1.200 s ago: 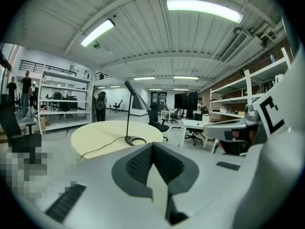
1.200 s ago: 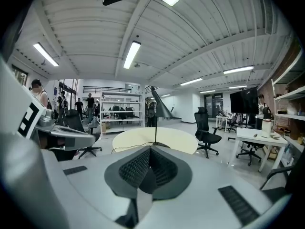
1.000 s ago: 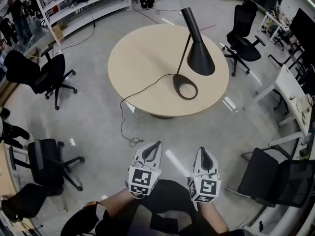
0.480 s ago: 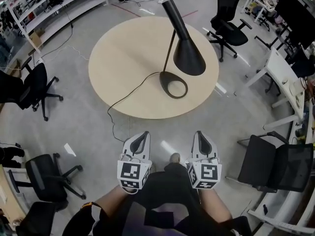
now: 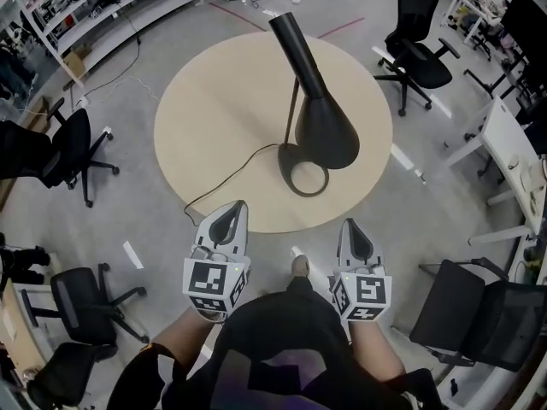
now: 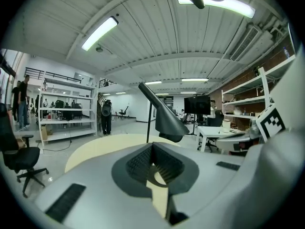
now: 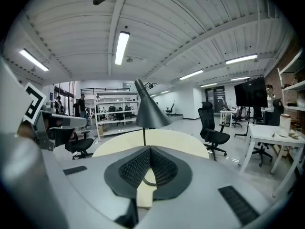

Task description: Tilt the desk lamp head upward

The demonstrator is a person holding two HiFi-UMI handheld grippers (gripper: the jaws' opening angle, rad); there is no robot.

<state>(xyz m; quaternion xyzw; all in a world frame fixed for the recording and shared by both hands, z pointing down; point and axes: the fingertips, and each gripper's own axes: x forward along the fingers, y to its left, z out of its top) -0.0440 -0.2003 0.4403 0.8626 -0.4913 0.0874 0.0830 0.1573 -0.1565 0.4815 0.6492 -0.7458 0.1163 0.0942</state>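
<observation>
The black desk lamp with a cone-shaped head point(image 5: 325, 133) sat by the near right edge of the round beige table point(image 5: 214, 118), cone drooping. The left gripper point(image 5: 229, 215) and right gripper point(image 5: 354, 231) were both closed, empty, and short of that edge. Best bet seemed to be opening one for the cone while bracing the ring base.

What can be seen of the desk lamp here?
The lamp is matte black: a cone shade with a long tube top, tilted with its mouth facing down, on a thin upright stem from a flat ring base. It stands right of centre on the round beige table. Its cord trails off the near edge. Only the table touches it.
</observation>
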